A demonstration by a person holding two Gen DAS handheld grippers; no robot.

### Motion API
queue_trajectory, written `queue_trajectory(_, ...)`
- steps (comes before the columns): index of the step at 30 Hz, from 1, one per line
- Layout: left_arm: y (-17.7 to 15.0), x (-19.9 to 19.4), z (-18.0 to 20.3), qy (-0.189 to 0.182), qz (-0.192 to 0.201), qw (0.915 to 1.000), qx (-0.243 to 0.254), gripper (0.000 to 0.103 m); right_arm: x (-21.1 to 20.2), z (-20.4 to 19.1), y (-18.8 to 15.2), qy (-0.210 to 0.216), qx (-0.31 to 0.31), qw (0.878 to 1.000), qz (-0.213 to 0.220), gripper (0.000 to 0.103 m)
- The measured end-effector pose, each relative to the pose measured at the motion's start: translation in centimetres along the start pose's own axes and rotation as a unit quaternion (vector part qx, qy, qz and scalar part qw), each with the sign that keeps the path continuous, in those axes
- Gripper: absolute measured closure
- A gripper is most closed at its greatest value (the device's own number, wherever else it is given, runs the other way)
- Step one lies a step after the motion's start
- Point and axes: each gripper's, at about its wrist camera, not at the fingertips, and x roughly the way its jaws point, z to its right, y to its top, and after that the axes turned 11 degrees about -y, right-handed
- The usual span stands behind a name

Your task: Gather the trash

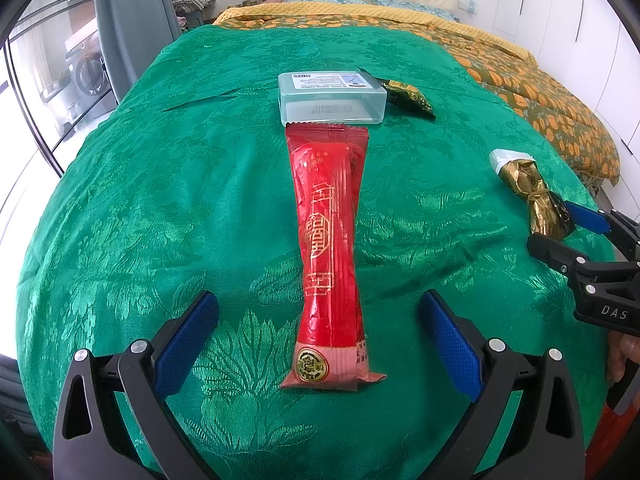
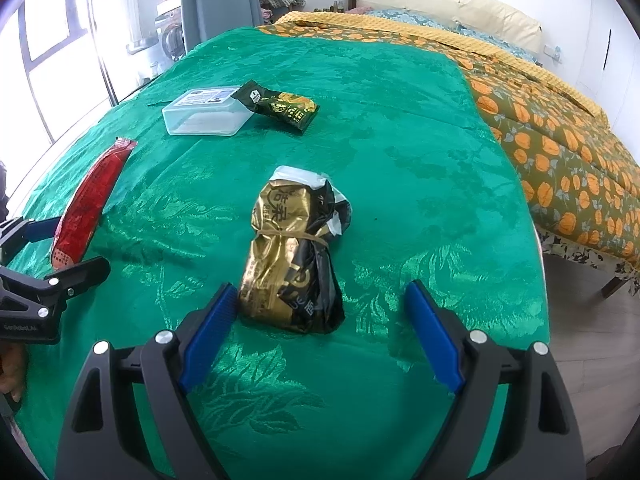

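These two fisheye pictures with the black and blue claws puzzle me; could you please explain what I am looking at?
No robot here: a person holds a hand-held gripper in each hand, each with a camera looking along its two blue-padded fingers. One picture is from the left hand-held gripper, the other from the right hand-held gripper. Both stand open and hold nothing. On the green cloth lie a long red wrapper, in front of the left one, and a crumpled gold and black packet, in front of the right one. Farther off are a clear plastic box and a dark green snack wrapper beside it.
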Motion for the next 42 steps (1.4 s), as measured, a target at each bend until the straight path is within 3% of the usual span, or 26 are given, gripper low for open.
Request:
queue_trajectory(8, -0.1, 0.0, 0.1, 0.000, -0.001, 1.0000, 0.001, 0.004, 0.1, 0.4, -0.1, 0.016, 0.008, 1.000, -0.007, 0.015)
queue_trajectory(13, 0.3, -0.9, -0.9, -0.045, -0.009, 0.9989, 0.004, 0.004, -0.6, 0.9, 0.9, 0.057, 0.022, 0.997, -0.043, 0.013)
queue_trajectory(16, 1.0, -1.1, -1.1, -0.056, -0.006, 0.9984, -0.006, 0.005, -1.1, 0.1, 2.3, 0.049, 0.018, 0.998, -0.039, 0.013)
queue_trajectory(17, 1.2, -1.0, -0.9, -0.049, -0.007, 0.9988, -0.004, 0.009, -0.8, -0.3, 2.7, 0.046, 0.019, 0.998, -0.042, 0.014)
queue_trajectory(18, 1.4, -0.8, -0.7, -0.041, -0.010, 0.9991, 0.000, 0.019, -0.4, -0.7, 2.9, 0.048, 0.022, 0.997, -0.048, 0.023)
queue_trajectory(19, 1.4, -0.6, -0.4, -0.032, -0.017, 0.9993, 0.005, 0.027, 0.0, -1.0, 3.0, 0.046, 0.021, 0.997, -0.053, 0.052)
queue_trajectory(20, 1.4, -0.4, -0.1, -0.015, -0.023, 0.9996, 0.012, 0.044, 0.3, -1.3, 3.0, 0.033, 0.018, 0.998, -0.059, 0.063)
queue_trajectory(22, 1.3, -0.9, 0.2, -0.010, -0.013, 0.9997, 0.018, 0.081, -0.2, -0.7, 2.6, 0.039, 0.040, 0.997, -0.053, 0.064)
queue_trajectory(23, 1.2, -1.2, 0.2, -0.014, -0.013, 0.9997, 0.014, 0.087, -0.8, -0.2, 2.3, 0.052, 0.047, 0.997, -0.045, 0.064)
queue_trajectory(27, 0.8, -2.4, 2.0, -0.034, -0.001, 0.9993, 0.014, 0.093, -4.1, 2.7, 0.7, 0.082, 0.045, 0.995, -0.022, 0.064)
queue_trajectory(31, 0.7, -3.0, 7.0, -0.108, -0.003, 0.9941, 0.011, 0.094, -7.5, 9.0, -1.8, 0.096, 0.074, 0.993, -0.013, 0.064)
queue_trajectory(34, 0.5, -2.9, 12.4, -0.154, -0.012, 0.9873, 0.038, 0.094, -8.8, 14.8, -4.2, 0.063, 0.100, 0.993, -0.016, 0.064)
queue_trajectory(38, -0.3, -1.8, 21.6, -0.219, -0.039, 0.9715, 0.082, 0.094, -7.8, 22.9, -8.6, -0.010, 0.135, 0.989, -0.053, 0.064)
queue_trajectory(42, -1.4, 0.6, 30.0, -0.257, -0.075, 0.9565, 0.116, 0.094, -5.6, 27.7, -12.2, -0.034, 0.171, 0.981, -0.086, 0.064)
